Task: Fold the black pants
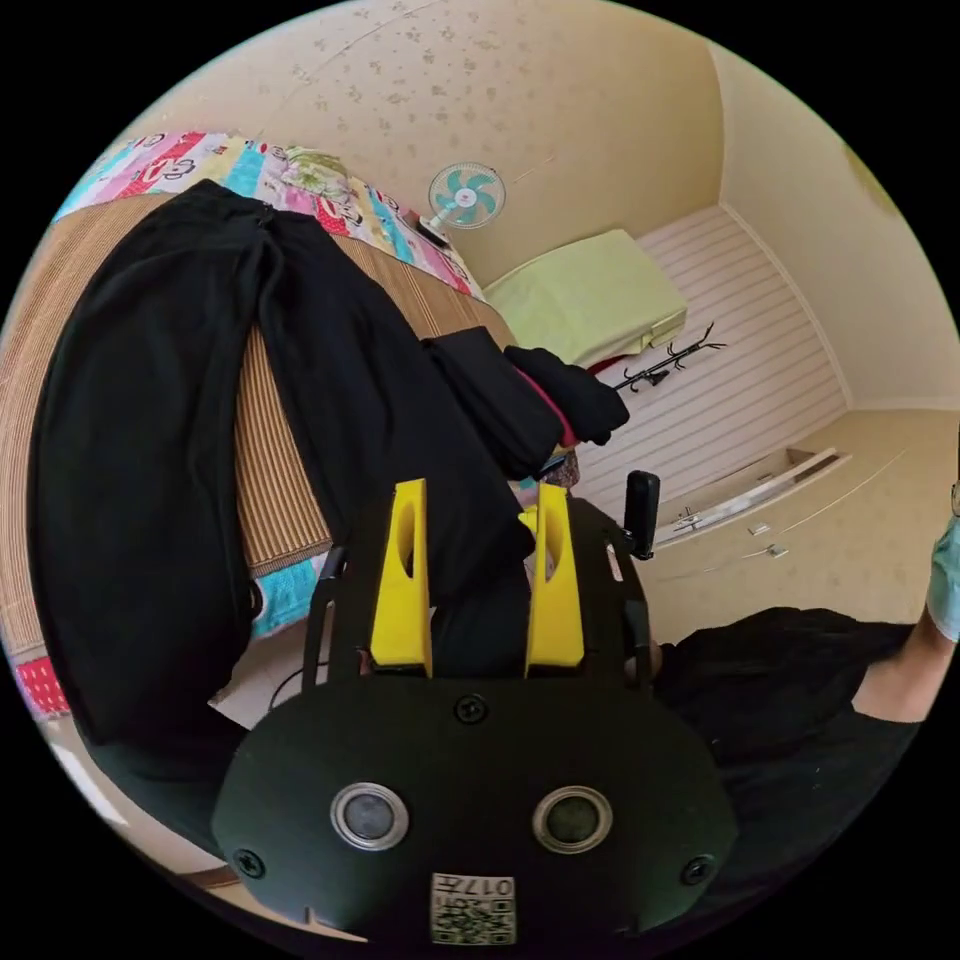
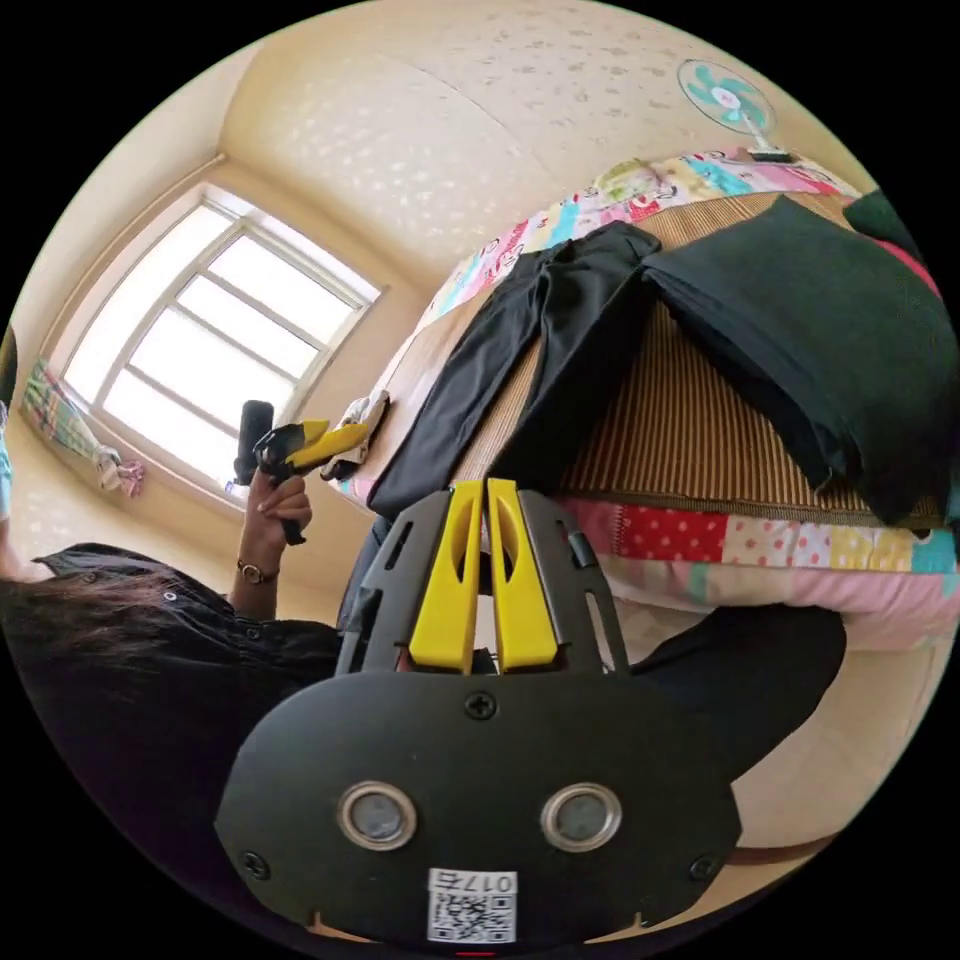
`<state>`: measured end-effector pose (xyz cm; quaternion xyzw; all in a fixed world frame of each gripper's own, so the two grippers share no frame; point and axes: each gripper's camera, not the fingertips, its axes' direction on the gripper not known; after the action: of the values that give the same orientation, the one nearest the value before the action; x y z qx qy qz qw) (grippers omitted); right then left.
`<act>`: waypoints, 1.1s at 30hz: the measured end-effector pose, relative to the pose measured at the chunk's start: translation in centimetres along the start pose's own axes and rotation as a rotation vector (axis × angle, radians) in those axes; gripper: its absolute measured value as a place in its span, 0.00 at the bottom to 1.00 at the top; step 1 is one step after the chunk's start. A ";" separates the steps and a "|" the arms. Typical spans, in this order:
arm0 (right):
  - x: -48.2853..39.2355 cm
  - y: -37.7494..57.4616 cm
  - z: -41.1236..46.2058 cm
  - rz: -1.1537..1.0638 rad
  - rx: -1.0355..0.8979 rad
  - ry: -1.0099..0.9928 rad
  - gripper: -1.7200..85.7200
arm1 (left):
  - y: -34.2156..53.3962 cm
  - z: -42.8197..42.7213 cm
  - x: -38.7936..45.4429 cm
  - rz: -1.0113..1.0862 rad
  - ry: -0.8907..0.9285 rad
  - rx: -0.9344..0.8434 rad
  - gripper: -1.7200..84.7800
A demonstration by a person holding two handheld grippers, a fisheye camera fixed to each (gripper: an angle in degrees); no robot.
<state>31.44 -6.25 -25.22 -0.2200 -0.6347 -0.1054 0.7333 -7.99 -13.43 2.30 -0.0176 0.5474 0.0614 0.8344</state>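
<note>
The black pants [image 1: 150, 450] lie spread on a bamboo mat [image 1: 275, 470] on the bed, legs splayed apart, their ends hanging over the bed's edge. My left gripper [image 1: 480, 495] is open, its yellow jaws well apart, one pants leg showing behind them. In the right gripper view the pants [image 2: 540, 340] lie flat on the mat [image 2: 680, 430]. My right gripper [image 2: 485, 490] stands off the bed's edge with its jaws together and nothing in them. A hand holds the left gripper [image 2: 340, 438] up in the air, away from the bed.
A pile of folded black clothes [image 2: 820, 330] sits on the mat beside the pants [image 1: 500, 400]. A patchwork quilt [image 2: 760, 545] covers the bed's side. A person in a black shirt [image 2: 150, 650] stands close. A fan [image 1: 465, 195] and a window [image 2: 200, 330] are beyond.
</note>
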 end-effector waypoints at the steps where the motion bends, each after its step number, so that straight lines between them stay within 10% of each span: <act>1: -1.1 -0.4 0.6 -0.039 -0.016 -0.005 0.03 | -1.6 1.1 0.7 0.011 -0.002 -0.017 0.19; 5: -4.7 -2.5 6.4 -0.163 -0.128 -0.177 0.04 | -5.0 8.3 -1.4 -0.028 0.027 -0.287 0.13; 10: -2.8 -5.9 8.7 -0.269 -0.417 -0.128 0.06 | -2.3 5.7 -3.7 -0.102 0.023 -0.184 0.02; 18: 11.7 -30.1 12.8 0.146 -0.164 0.233 0.21 | -1.8 1.1 -2.3 -0.123 0.041 -0.069 0.01; 23: 16.9 -37.0 23.3 0.404 -0.308 0.615 0.09 | -2.2 -3.1 -2.8 -0.106 0.021 0.001 0.01; 29: -3.2 -41.5 29.9 0.043 0.034 0.738 0.05 | 0.9 -16.8 -8.2 -0.222 0.159 0.243 0.02; 33: -17.1 -42.1 37.6 -0.231 0.033 0.477 0.07 | 5.7 -26.3 -10.1 -0.273 0.001 0.355 0.03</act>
<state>-22.98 -28.29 -30.31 -0.1030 -0.4666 -0.2267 0.8487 -36.58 -11.17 1.25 0.0558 0.5424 -0.1494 0.8248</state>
